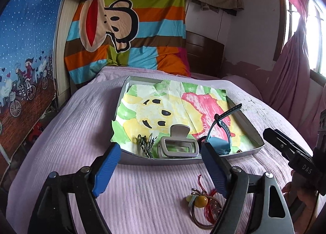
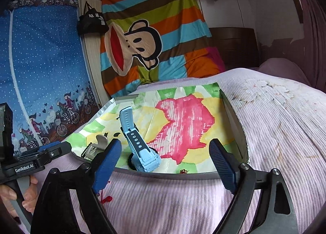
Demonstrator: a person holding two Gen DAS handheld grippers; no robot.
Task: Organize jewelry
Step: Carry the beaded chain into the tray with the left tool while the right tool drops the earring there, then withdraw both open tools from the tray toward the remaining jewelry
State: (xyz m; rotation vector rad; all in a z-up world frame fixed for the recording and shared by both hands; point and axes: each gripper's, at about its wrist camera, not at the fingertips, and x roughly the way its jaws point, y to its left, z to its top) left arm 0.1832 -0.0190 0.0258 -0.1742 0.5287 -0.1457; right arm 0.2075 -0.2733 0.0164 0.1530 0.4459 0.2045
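Observation:
A grey tray [image 1: 247, 153] lined with a painted paper sits on the pink bed. In it lie a blue watch [image 1: 219, 144], a grey hair claw clip [image 1: 178, 145] and a dark braided chain [image 1: 145, 146]. The watch [image 2: 142, 152], the clip [image 2: 97, 146] and the tray's front wall [image 2: 183, 176] also show in the right wrist view. On the bedspread in front of the tray lies a bundle of hair ties with a yellow bead and red cord [image 1: 200, 203]. My left gripper [image 1: 160, 148] is open and empty above the bundle. My right gripper [image 2: 165, 148] is open and empty before the tray.
A striped monkey blanket [image 1: 126, 24] hangs at the bed's head. A blue cloth wardrobe [image 1: 24, 55] stands on the left. Pink curtains [image 1: 289, 67] and a window are on the right. A small red object [image 2: 183, 171] lies in the tray's front corner.

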